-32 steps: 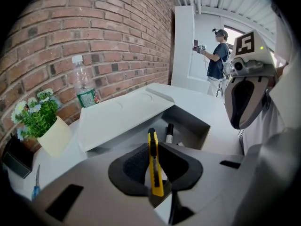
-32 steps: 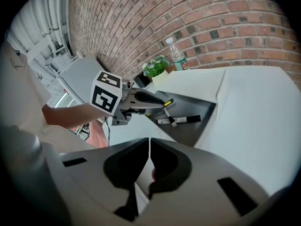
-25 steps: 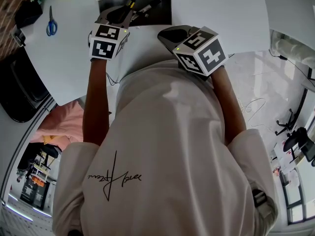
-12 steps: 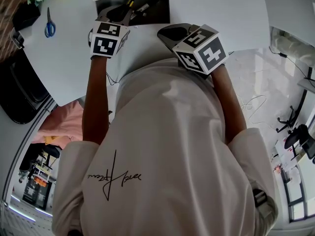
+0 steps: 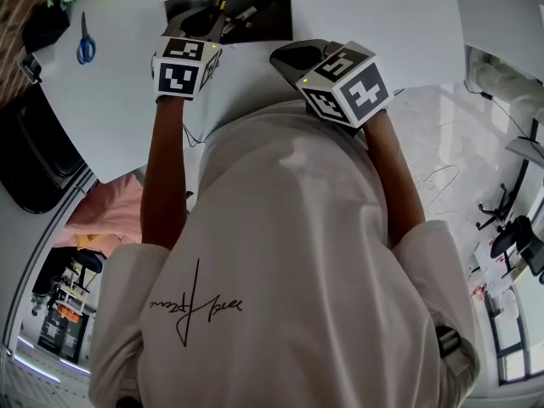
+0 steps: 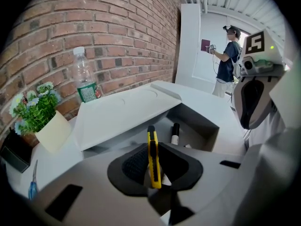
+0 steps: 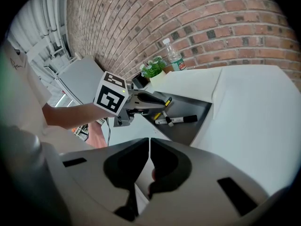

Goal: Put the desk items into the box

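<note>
Hanging over the white cardboard box with the grey inside point(image 6: 207, 131), the left tongs point(image 6: 153, 171) are clamped on a slim yellow-and-black plastic utility knife point(image 6: 151, 140). The knife sits edge-on between the ribbed black pads, gripped around the middle of its body, with its black tip pointing out toward the box opening. A black-and-white marker pen point(image 6: 175, 133) already lies on the box floor. The right tongs point(image 7: 149, 161) are closed together on nothing and wait just beside the box above the white surface point(image 5: 110, 100).

The knife looks light and stiff, so it needs little squeeze. Its smooth, narrow sides could let it swivel or slip between the pads, though, and the mid-body hold seems right for keeping it balanced. I cannot tell whether the blade is retracted, so it is safer to lower it than to drop it. Blue-handled scissors point(image 5: 85, 42) lie on the surface well apart from the box. They are probably heavier and best gripped across the closed blades.
</note>
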Demonstrator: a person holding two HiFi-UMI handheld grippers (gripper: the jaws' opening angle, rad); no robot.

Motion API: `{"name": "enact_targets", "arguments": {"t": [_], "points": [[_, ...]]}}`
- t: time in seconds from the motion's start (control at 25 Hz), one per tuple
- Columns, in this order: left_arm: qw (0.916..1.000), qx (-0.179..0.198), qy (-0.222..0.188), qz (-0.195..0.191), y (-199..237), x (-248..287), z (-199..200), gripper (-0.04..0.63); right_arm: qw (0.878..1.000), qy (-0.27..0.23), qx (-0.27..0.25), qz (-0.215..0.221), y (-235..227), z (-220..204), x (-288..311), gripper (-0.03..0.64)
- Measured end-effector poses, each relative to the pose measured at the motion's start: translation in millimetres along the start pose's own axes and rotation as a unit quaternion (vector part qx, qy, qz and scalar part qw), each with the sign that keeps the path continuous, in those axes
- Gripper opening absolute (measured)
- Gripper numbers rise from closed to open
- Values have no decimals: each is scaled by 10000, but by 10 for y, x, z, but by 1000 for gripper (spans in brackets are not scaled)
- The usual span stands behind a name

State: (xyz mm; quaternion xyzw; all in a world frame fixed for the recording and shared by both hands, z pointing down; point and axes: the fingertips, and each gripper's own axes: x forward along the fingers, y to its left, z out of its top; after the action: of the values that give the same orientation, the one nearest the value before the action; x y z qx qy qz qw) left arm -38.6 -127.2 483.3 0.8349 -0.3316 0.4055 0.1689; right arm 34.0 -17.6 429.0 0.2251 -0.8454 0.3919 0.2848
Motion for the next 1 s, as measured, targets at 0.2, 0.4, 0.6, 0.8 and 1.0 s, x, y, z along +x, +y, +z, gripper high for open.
{"name": "enact_targets", "arguments": {"t": [0.2,0.4,0.6,0.8,1.0], "points": [[9999,-68,-105,17,-1,-48,36,64,10000,-28,-42,-10,22,5,-18,32],[9999,-27,-114,-8,-37,-102,51,64,9999,-95,-58,-31,21,23,-48,32],[9997,80,-213,-79,-151,-243,127,64,9999,-148,-70,-45,24,47,-66,32],[9991,30,-395,-119,-288,-330,160,64,9995,-223,-182,-107,28,76,-94,32],[9980,-213,-572,-169,-393,-440,177,64,9991,-311,-248,-156,9,102,-160,32]]}}
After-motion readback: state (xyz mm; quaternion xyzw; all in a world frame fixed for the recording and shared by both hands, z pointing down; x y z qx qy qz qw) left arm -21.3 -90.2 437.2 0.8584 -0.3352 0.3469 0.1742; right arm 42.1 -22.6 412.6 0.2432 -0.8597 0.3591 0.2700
